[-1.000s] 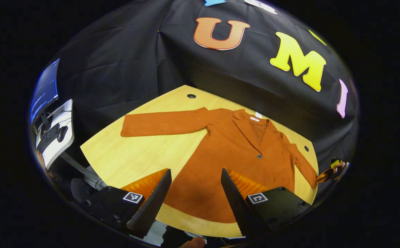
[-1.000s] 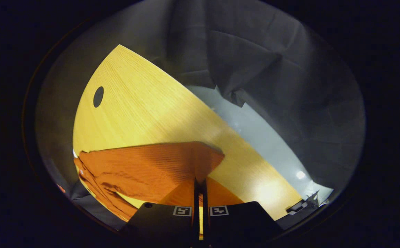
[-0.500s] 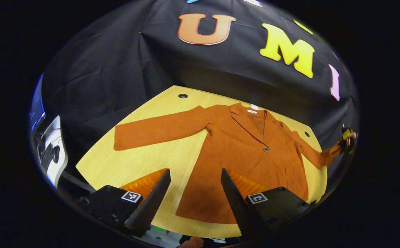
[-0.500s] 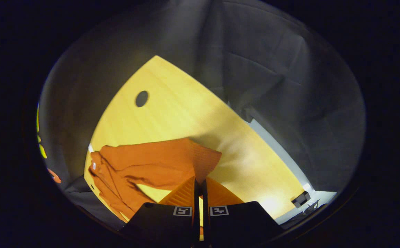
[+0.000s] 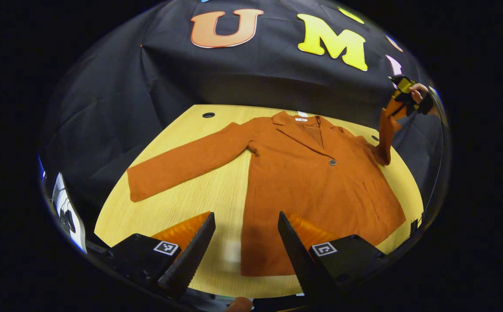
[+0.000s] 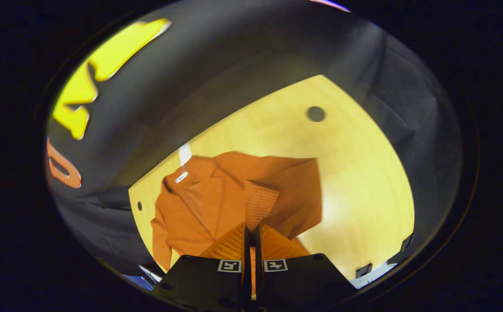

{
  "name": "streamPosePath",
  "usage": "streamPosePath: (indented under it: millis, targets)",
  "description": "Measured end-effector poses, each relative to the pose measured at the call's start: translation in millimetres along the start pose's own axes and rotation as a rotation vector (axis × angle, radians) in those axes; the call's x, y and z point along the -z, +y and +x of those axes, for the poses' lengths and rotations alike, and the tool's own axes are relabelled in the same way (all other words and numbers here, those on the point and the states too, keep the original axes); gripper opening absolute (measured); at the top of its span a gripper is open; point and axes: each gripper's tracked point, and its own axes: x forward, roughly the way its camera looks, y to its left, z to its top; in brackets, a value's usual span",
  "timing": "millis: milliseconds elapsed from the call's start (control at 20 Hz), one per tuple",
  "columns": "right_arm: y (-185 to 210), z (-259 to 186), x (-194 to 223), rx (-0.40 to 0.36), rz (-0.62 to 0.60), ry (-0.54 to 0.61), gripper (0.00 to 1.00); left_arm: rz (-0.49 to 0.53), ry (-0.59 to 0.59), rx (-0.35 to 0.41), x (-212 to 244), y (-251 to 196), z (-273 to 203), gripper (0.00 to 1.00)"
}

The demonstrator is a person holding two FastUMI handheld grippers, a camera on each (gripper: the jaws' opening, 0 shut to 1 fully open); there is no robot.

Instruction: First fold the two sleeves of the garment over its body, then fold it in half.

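**Right sleeve lifted off the table**

The rust-orange corduroy jacket lies face up on the yellow wooden table. The right gripper, pinched together on the right sleeve's cuff, holds it high. The left gripper hovers spread apart near the hem. The white neck label is unreadable.

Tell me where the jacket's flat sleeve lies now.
In the left gripper view, the flat sleeve stretches left from the jacket across the wooden table, beyond the left gripper.
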Motion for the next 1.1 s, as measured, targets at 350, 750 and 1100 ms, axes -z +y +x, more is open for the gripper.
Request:
streamPosePath:
  millis: [350, 750, 1100]
  targets:
    - [171, 63, 69, -0.095, -0.231, 0.12, 0.04, -0.033, 0.028, -0.058, 30, 59, -14, 0.95]
    - [237, 162, 147, -0.109, -0.26, 0.277, 0.04, -0.135, 0.089, -0.08, 60, 80, -25, 0.95]
    - [253, 206, 147, -0.118, -0.179, 0.265, 0.06, -0.136, 0.092, -0.128, 61, 94, -25, 0.95]
